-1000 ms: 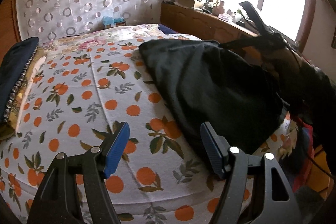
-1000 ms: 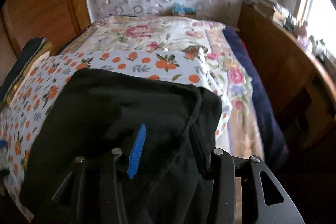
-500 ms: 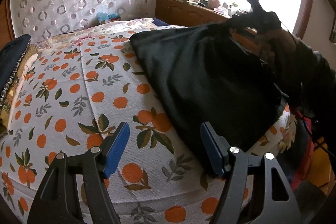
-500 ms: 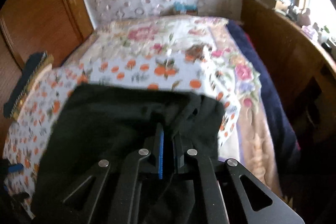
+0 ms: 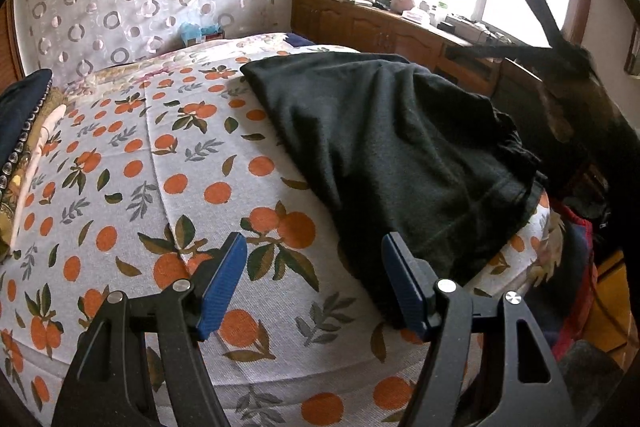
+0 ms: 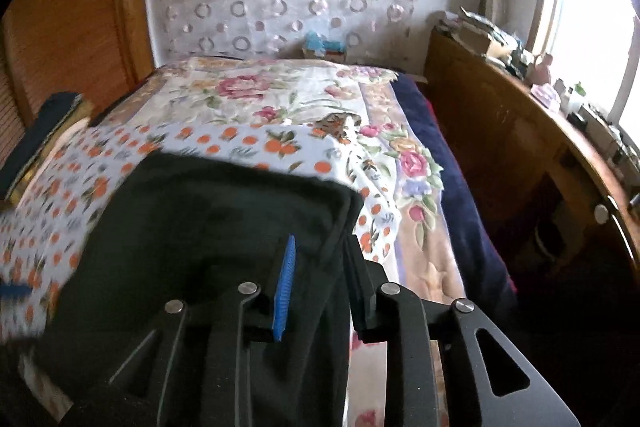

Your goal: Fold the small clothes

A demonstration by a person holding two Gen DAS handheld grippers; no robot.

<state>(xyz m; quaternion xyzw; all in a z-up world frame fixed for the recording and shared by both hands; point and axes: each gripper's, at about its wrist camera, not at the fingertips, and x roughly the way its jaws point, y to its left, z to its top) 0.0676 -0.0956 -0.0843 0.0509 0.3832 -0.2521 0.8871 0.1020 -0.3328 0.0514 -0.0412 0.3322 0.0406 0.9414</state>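
A black garment (image 5: 392, 147) lies spread on the right side of the bed with the orange-print sheet (image 5: 160, 163). My left gripper (image 5: 312, 287) is open and empty, low over the sheet, its right finger at the garment's near edge. In the right wrist view the garment (image 6: 208, 227) fills the lower left. My right gripper (image 6: 320, 283) is open, with the garment's right hem lying between its fingers. The right gripper also shows in the left wrist view (image 5: 552, 47), at the garment's far right.
A folded dark item on a yellow pile (image 5: 20, 115) sits at the bed's left edge. A wooden cabinet (image 6: 520, 155) with clutter runs along the right under the window. A floral quilt (image 6: 280, 99) covers the far bed. Wooden panelling (image 6: 80, 27) stands left.
My right gripper was shut on the garment's hem and lifting it half a second ago; now its jaws have opened and the garment has settled back on the bed. The left gripper stayed open.
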